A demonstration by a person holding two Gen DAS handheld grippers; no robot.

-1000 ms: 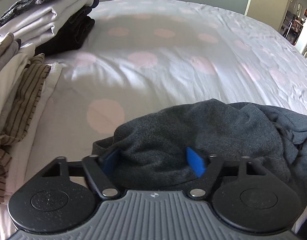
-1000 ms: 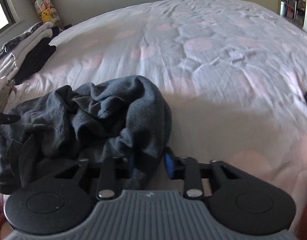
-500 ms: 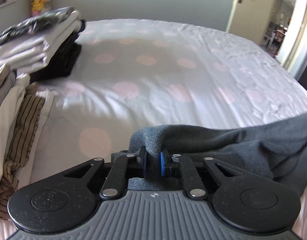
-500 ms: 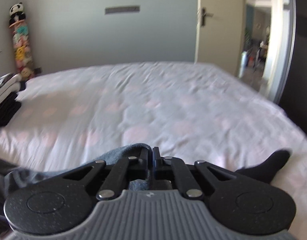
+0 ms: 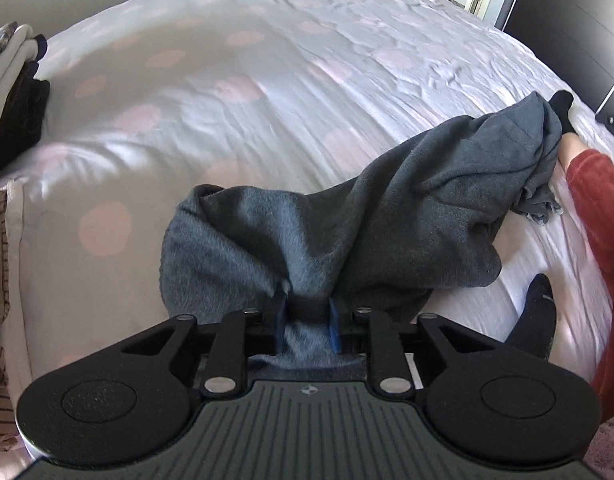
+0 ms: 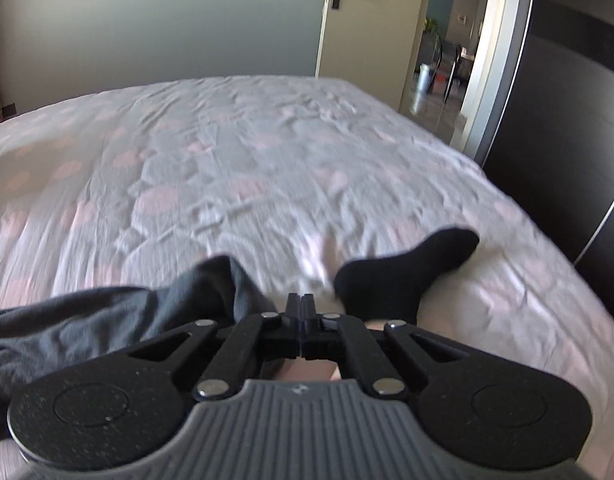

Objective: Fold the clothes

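Note:
A dark grey fleece garment (image 5: 387,216) lies bunched on the white, pink-dotted bed (image 5: 267,92). It stretches from my left gripper (image 5: 307,320) up to the right, toward a person's leg. A wad of the fleece fills the gap between the left gripper's blue pads (image 5: 334,326), and the jaws are opening. In the right wrist view my right gripper (image 6: 301,304) is shut, and no cloth shows between its tips. The garment (image 6: 119,320) runs in from the left and passes under its left finger.
A person's foot in a black sock (image 6: 407,268) rests on the bed just ahead of the right gripper. A red-clad leg (image 5: 599,208) and a second sock (image 5: 537,320) lie at the right. Folded clothes (image 5: 11,92) are stacked at the left. A dark wardrobe (image 6: 567,120) flanks the bed.
Both grippers closed on the crumpled garment and rose, drawing it out to the right. The left jaws have since widened around a thicker wad. The right gripper has swung toward the socked foot.

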